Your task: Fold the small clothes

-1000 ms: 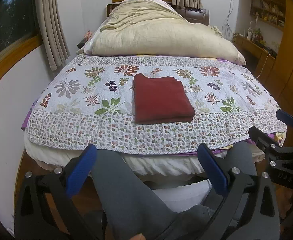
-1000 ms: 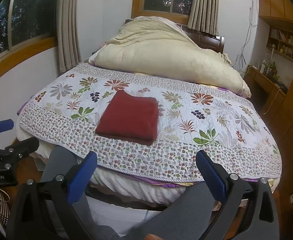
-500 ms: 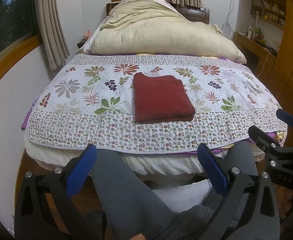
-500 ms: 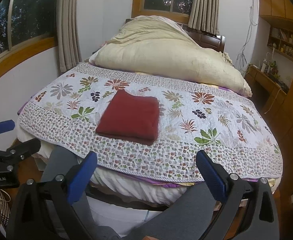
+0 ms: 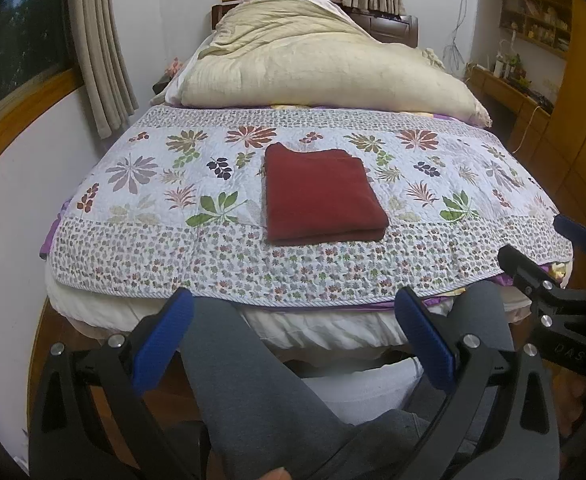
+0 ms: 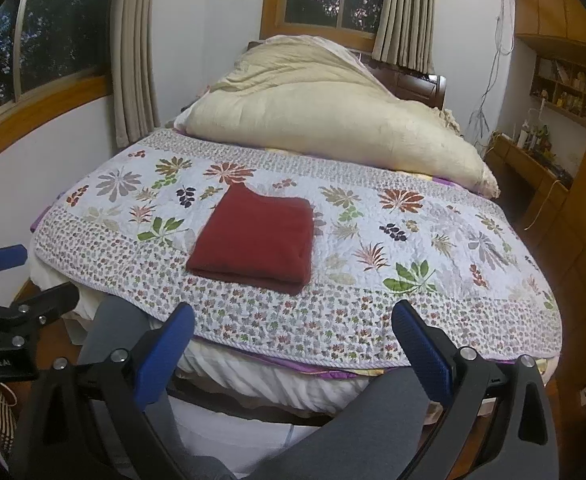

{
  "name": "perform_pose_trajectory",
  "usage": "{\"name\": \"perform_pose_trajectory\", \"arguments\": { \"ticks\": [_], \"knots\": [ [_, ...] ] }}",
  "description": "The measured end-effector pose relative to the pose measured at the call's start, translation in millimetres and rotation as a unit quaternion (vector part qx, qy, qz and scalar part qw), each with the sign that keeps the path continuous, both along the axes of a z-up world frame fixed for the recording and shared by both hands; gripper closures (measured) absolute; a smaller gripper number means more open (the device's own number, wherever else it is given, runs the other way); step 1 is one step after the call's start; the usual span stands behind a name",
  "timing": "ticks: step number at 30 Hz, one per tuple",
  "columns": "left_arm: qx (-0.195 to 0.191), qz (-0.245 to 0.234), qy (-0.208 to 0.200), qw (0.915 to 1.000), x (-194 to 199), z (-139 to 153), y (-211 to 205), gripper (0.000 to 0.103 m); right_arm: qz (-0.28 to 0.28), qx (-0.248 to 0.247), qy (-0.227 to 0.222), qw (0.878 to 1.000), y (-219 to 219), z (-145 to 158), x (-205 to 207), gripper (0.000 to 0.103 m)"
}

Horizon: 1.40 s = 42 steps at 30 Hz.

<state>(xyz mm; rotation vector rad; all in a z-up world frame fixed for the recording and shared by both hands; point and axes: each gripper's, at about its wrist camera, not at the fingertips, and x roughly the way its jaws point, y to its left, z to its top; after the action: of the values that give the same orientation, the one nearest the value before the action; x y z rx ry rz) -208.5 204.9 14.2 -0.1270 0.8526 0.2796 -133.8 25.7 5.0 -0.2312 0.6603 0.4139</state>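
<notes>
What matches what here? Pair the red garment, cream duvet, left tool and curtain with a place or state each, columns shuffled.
Things:
1. red garment
2. cream duvet
3. left tool
4. curtain

Places or states:
A. heaped at the head of the bed
B. hanging beside the side window
C. folded flat on the floral quilt
D. open, short of the bed, holding nothing

Pairs: 1-C, 2-A, 3-D, 4-B
</notes>
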Motion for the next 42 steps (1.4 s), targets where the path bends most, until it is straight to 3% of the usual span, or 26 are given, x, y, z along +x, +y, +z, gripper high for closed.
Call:
{"name": "perform_pose_trajectory", "arguments": {
  "ticks": [42],
  "knots": [
    [0.000,-0.019,0.029,0.9994,23.9,-10.9,8.0,0.003,-0.007,0.001,0.025,1.000,-1.2,-11.6,22.6,0.004]
  ]
}}
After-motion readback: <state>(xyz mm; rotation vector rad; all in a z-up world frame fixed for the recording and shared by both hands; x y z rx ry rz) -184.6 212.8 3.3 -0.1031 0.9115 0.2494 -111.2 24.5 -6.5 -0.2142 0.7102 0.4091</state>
